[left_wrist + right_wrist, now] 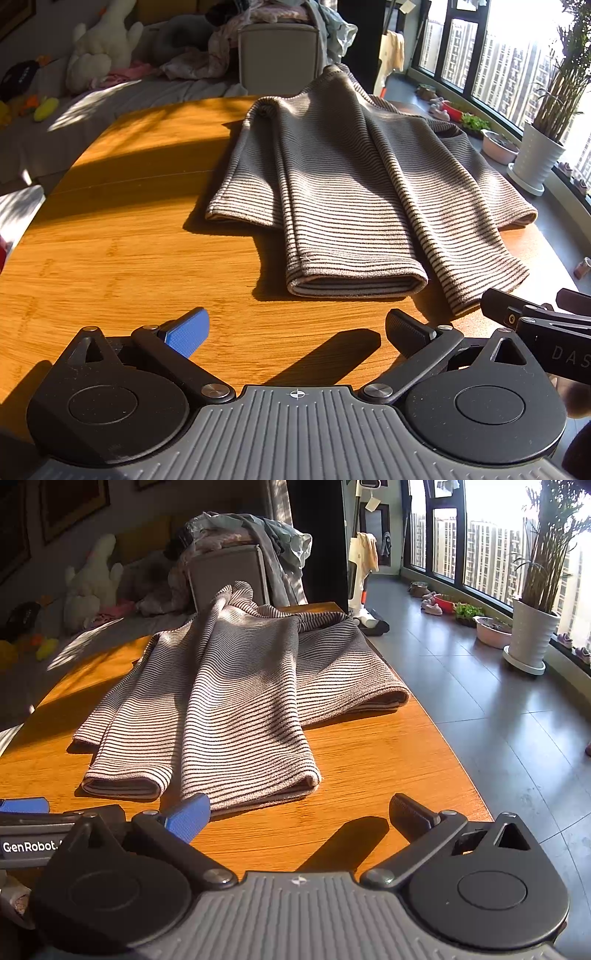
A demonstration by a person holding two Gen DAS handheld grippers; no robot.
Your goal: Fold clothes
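The striped top (351,192) lies on the wood table (122,236), toward the far/window side, part-folded. Both sleeves are laid lengthwise down over the body, cuffs pointing at the cameras — the left cuff (354,280) is a thick doubled roll, and the right one (255,775) lies flatter beside it. The two side hems stick out left and right beneath the sleeves, so the body itself hasn't been narrowed or doubled over yet. The collar end bunches up at the far edge, near a grey box (277,55) piled w/ other clothes.

Left gripper (295,332): jaws wide apart, empty, hovering over bare table just short of the left cuff. Right gripper (299,812): also spread wide, nothing held, close to the near edge of the right cuff — its blue pad (188,819) looks to sit just at or over the fabric edge, though I can't tell if it touches. The two grippers are side by side, each one's edge showing in the other's view.

Judged progress: roughly the middle. Sleeves are in; what's left is prob. bringing the bottom/cuff end up toward the collar, once or twice, and squaring up the sides. The sleeves sit a bit skewed and the fabric has ridges, so some smoothing may be needed before the next fold. No stack of finished items can be seen on the table, and more clothes wait on the box.
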